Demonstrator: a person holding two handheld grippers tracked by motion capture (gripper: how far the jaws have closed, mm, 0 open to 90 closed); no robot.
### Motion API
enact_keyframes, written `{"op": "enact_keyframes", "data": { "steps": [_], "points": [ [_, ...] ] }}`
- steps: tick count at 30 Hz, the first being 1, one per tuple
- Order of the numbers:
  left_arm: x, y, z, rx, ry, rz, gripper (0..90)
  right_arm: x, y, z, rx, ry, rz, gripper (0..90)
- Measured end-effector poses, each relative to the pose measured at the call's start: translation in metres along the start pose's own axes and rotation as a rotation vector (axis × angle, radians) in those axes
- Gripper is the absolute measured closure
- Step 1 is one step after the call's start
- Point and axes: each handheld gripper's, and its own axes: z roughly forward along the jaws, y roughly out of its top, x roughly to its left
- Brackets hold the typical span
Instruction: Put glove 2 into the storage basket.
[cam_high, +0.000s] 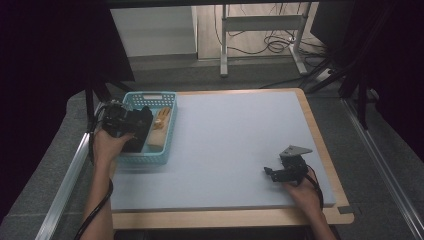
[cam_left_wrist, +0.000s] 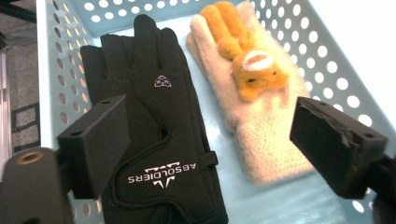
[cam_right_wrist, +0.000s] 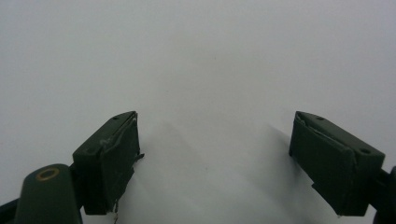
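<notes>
A light blue perforated basket stands at the mat's left edge. Inside lie a black glove with white lettering and a cream knitted glove with an orange plush animal on it. My left gripper hovers over the basket, its jaws wide apart above both gloves, nothing between them; in the left gripper view that gripper looks down on the gloves. My right gripper rests low over the bare mat near the front right, open and empty, the same gripper facing plain pale surface.
A pale blue-grey mat covers a wooden table. Beyond the table are a metal stand's legs and cables on the floor. A metal rail runs along the table's left side.
</notes>
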Motion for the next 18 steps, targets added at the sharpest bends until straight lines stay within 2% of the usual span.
{"op": "enact_keyframes", "data": {
  "steps": [10, 18],
  "points": [
    [-0.011, -0.003, -0.009, -0.023, -0.024, 0.037, 6.4, 0.000, 0.000, 0.000, 0.001, 0.000, -0.001, 15.7],
    [-0.021, -0.007, -0.013, -0.046, -0.053, 0.046, 2.8, 0.000, 0.000, 0.000, 0.000, 0.000, -0.001, 15.7]
  ]
}}
